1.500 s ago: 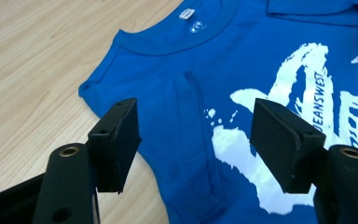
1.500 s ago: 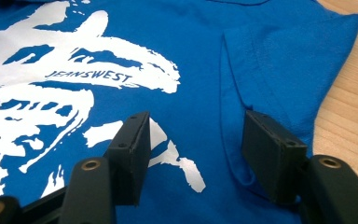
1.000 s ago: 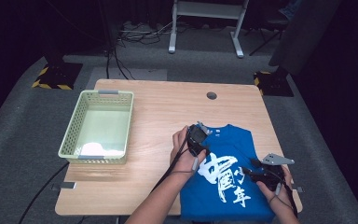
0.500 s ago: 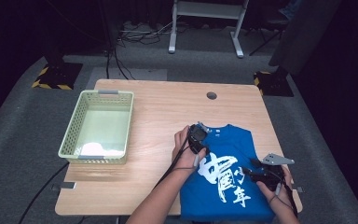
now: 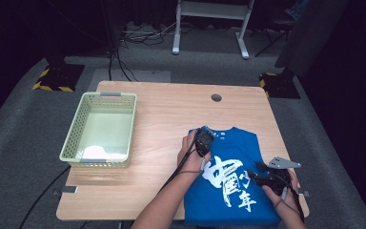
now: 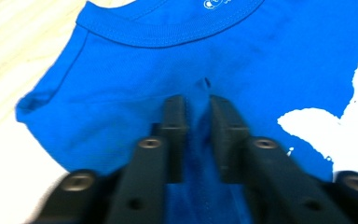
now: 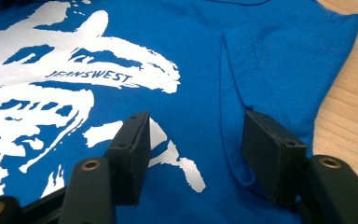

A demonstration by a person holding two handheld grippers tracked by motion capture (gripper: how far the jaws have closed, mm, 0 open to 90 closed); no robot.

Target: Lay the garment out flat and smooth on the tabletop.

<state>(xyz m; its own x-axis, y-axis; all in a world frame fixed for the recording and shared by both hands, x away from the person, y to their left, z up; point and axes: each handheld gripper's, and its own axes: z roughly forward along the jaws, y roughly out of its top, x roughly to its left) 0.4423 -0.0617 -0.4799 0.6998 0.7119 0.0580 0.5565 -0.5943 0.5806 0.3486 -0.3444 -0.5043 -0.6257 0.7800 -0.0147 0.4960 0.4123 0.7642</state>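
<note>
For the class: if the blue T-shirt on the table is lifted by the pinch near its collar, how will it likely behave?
The blue T-shirt is thin cloth lying flat, so it will probably drape and sag. The left claw has just closed on a small ridge of fabric; that may slip free. It looks light, so it should drag across the table easily.

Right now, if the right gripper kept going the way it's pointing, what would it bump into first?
Probably the shirt. The right gripper hangs open just above it, jaws either side of a sleeve seam, aimed along the cloth towards the white print. Depth is hard to judge.
</note>
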